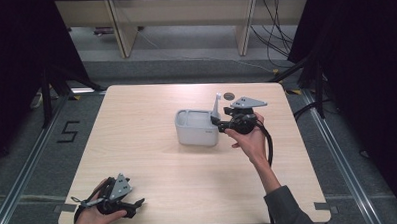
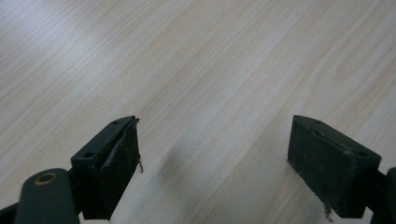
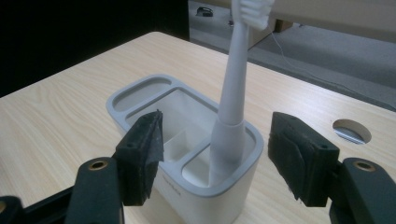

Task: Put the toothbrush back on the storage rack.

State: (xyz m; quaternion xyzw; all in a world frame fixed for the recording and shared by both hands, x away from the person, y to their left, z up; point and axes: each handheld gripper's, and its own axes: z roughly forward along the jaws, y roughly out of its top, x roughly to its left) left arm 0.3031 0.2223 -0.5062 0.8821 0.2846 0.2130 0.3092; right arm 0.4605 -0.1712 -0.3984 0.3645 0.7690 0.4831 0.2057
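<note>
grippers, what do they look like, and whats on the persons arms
The right gripper and left gripper are black, each topped by a grey three-cornered plate. Their fingers are blocky with worn dark pads. A black cable trails from the right one. A grey sleeve covers the right arm.

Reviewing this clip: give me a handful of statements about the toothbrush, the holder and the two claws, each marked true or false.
1. The toothbrush stands upright in a compartment of the white holder. True.
2. The right claw is clamped on the toothbrush. False: its jaws stand apart on either side of the handle, not pressing on it.
3. The left claw holds a cup. False: it is open, with just the wooden table in front of it.
4. The toothbrush's bristle head is at the top. True.
5. The holder lies tipped on its side. False: it stands upright on the table.
6. The left claw sits near the table's front edge, far from the holder. True.
</note>
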